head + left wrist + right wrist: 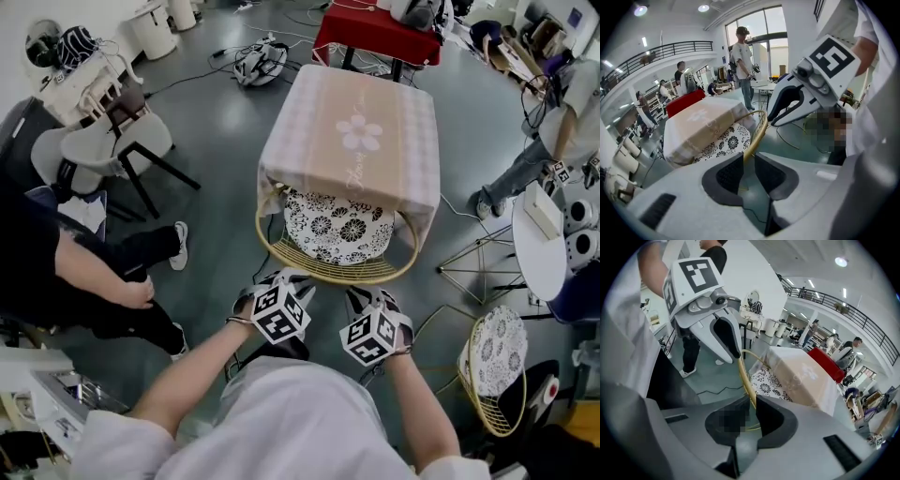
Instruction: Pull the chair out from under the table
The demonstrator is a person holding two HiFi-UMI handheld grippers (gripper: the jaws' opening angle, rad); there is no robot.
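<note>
- The chair (pixel 330 273) – gold wire frame, black-and-white floral cushion (pixel 339 225) – sits tucked under the near edge of the desk (pixel 356 141). Its curved back rim sticks out toward the person.
- A pale checked cloth (pixel 417 183) with a flower print covers the desk and hangs over the chair's sides.
- The left gripper (pixel 289 278) points steeply down at the left part of the rim. In the left gripper view its jaws stand apart; the gold rim (pixel 757 133) runs into the gap, close along one pad, and is not squeezed.
- The right gripper (pixel 364 298) is just beside it on the same rim. The right gripper view shows its jaws closed on the gold wire (pixel 747 380).
- Both marker cubes face up toward the head camera.
- A second wire chair (pixel 492 375) stands at the right, well apart – a seated person (pixel 94 281) is at the left.
</note>
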